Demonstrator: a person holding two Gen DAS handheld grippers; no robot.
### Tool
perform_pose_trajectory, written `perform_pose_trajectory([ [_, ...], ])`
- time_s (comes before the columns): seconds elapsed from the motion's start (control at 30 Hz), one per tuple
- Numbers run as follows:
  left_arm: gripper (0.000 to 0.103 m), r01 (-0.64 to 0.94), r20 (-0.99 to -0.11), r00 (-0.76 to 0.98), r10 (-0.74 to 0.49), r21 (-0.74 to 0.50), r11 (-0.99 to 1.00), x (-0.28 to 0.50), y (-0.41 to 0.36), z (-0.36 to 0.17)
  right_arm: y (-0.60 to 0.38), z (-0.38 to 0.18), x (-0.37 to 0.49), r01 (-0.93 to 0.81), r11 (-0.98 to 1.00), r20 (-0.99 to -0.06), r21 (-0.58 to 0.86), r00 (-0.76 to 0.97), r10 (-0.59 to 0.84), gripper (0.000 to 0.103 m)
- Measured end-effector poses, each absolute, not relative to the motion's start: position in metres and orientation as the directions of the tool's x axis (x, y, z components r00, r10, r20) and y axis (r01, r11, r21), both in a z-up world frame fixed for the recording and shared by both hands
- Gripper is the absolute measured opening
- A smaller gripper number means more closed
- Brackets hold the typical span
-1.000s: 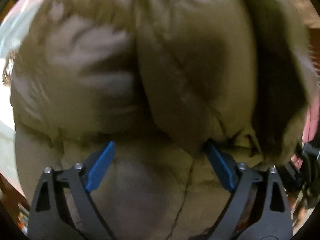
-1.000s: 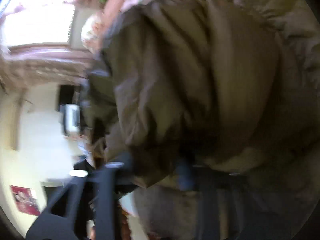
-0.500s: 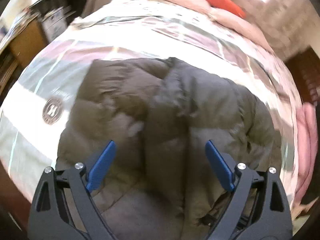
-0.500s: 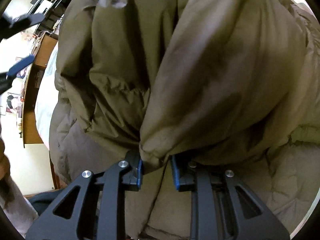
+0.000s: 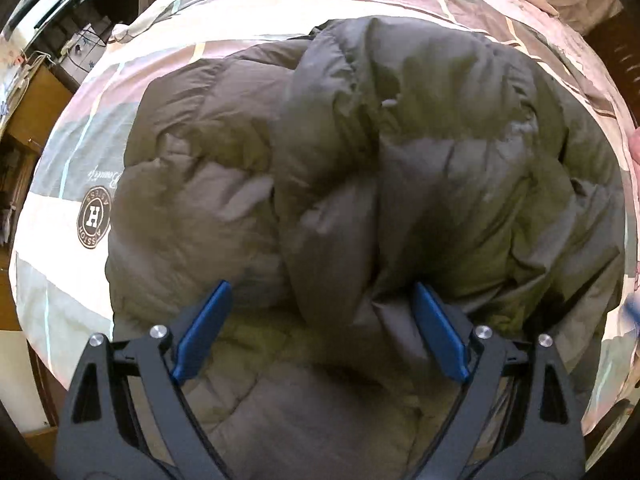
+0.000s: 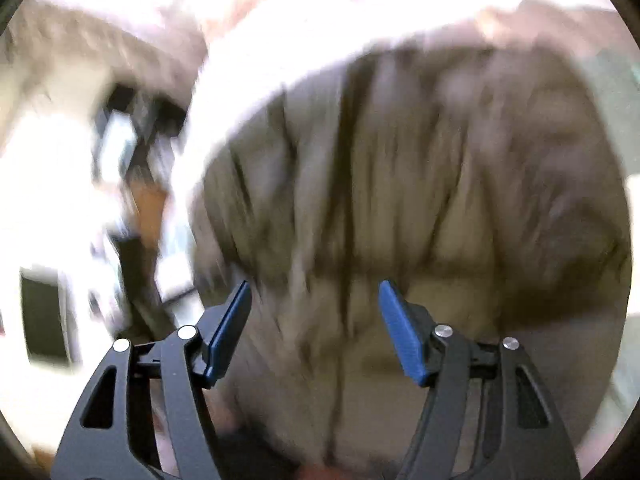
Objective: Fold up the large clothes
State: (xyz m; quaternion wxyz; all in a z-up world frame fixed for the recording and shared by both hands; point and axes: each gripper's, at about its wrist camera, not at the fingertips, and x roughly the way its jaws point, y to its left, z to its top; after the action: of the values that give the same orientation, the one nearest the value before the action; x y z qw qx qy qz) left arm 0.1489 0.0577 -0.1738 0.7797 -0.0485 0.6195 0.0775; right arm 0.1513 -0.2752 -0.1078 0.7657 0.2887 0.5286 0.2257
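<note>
Release done: right gripper [image 6: 314, 308] let go of jacket [image 5: 360, 168], fingers wide; left gripper [image 5: 320, 312] wide too. I judge fold laid, 12 o'clock on bed [image 5: 72, 176].

A bulky olive-brown padded jacket [image 5: 360, 184] is spread over most of the pastel patchwork bedspread [image 5: 72, 168]; bare bedspread is seen left, beside wooden furniture [image 5: 28, 108].

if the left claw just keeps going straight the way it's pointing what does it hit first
Most likely the olive puffer jacket: the open left claw points straight at its bunched fold on the bedspread. How near it is cannot be judged.
</note>
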Motion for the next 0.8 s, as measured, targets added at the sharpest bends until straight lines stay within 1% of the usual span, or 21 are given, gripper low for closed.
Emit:
perform_pose_trajectory([
  [0.07,0.092,-0.172,-0.975,0.211,0.067,0.030,0.985,0.149,0.056,-0.178,-0.261,-0.122,0.159,-0.036,0.756,-0.709,0.654,0.320,0.629,0.056],
  [0.13,0.092,-0.163,-0.975,0.208,0.079,0.045,0.986,0.145,0.053,-0.179,-0.249,-0.142,0.164,-0.025,0.775,-0.741,0.631,0.275,0.613,0.056],
  [0.17,0.093,-0.153,-0.974,0.209,0.091,0.060,0.986,0.145,0.050,-0.180,-0.241,-0.152,0.165,-0.022,0.801,-0.770,0.598,0.259,0.583,0.056],
  [0.23,0.093,-0.128,-0.967,0.218,0.129,0.102,0.986,0.145,0.045,-0.181,-0.232,-0.172,0.169,-0.006,0.875,-0.849,0.484,0.241,0.471,0.055],
  [0.27,0.093,-0.109,-0.963,0.223,0.153,0.131,0.985,0.145,0.041,-0.181,-0.233,-0.181,0.170,0.012,0.887,-0.864,0.462,0.234,0.446,0.054],
  [0.37,0.094,-0.090,-0.963,0.210,0.170,0.154,0.984,0.144,0.038,-0.188,-0.245,-0.193,0.174,0.079,0.887,-0.877,0.454,0.213,0.430,0.051],
  [0.47,0.097,-0.099,-0.971,0.183,0.156,0.139,0.985,0.145,0.044,-0.196,-0.246,-0.198,0.177,0.083,0.901,-0.893,0.426,0.200,0.403,0.051],
  [0.57,0.097,-0.123,-0.976,0.169,0.140,0.120,0.985,0.147,0.049,-0.196,-0.234,-0.184,0.177,0.056,0.918,-0.905,0.393,0.198,0.375,0.051],
  [0.67,0.094,-0.132,-0.974,0.201,0.103,0.077,0.988,0.141,0.051,-0.175,-0.227,-0.158,0.168,0.027,0.907,-0.886,0.421,0.224,0.405,0.052],
  [0.7,0.094,-0.127,-0.972,0.222,0.083,0.055,0.990,0.138,0.051,-0.166,-0.220,-0.144,0.160,-0.031,0.897,-0.868,0.441,0.239,0.435,0.052],
  [0.8,0.094,-0.092,-0.970,0.242,0.035,0.013,0.996,0.130,0.044,-0.156,-0.203,-0.132,0.143,-0.138,0.900,-0.869,0.413,0.237,0.435,0.052],
])
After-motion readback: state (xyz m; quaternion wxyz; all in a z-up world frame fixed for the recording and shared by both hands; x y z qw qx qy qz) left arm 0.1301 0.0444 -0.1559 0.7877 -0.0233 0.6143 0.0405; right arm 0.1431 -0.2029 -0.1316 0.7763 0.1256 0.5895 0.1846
